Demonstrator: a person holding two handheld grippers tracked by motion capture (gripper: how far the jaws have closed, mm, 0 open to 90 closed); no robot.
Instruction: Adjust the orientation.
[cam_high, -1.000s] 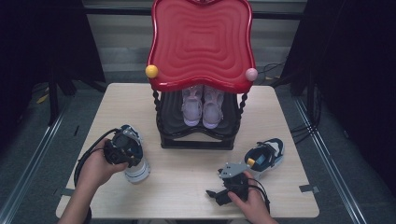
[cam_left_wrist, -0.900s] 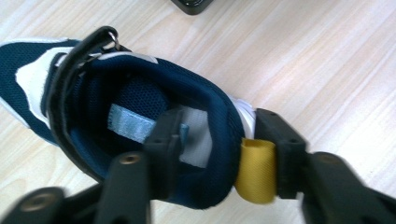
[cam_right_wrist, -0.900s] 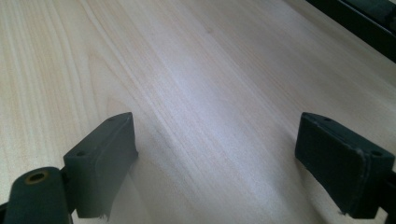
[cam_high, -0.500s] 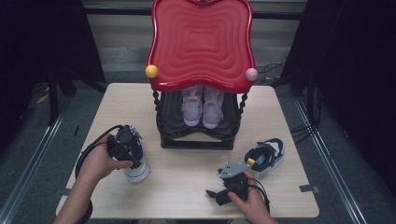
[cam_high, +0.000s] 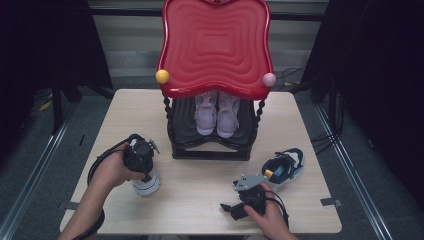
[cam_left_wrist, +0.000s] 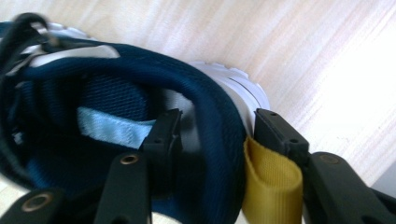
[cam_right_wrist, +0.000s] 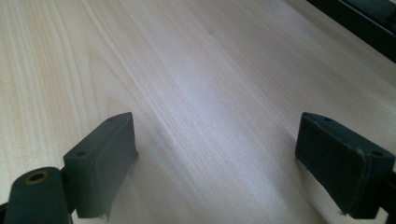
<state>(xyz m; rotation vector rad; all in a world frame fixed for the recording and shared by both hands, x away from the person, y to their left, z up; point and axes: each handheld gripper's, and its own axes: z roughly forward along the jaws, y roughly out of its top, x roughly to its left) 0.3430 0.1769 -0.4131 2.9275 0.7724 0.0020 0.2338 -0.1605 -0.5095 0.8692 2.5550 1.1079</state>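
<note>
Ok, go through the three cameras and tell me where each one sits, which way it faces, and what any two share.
High view: above the person's side, looking forward and down on the table and red shoe rack; both forearms, left gripper and right gripper show.
Left gripper view: on the left gripper, looking into the navy shoe; its jaws straddle the heel collar, beside a yellow pull tab.
Right gripper view: on the right gripper, jaws wide over bare tabletop.
Shared: high view and left gripper view both show the navy shoe.
</note>
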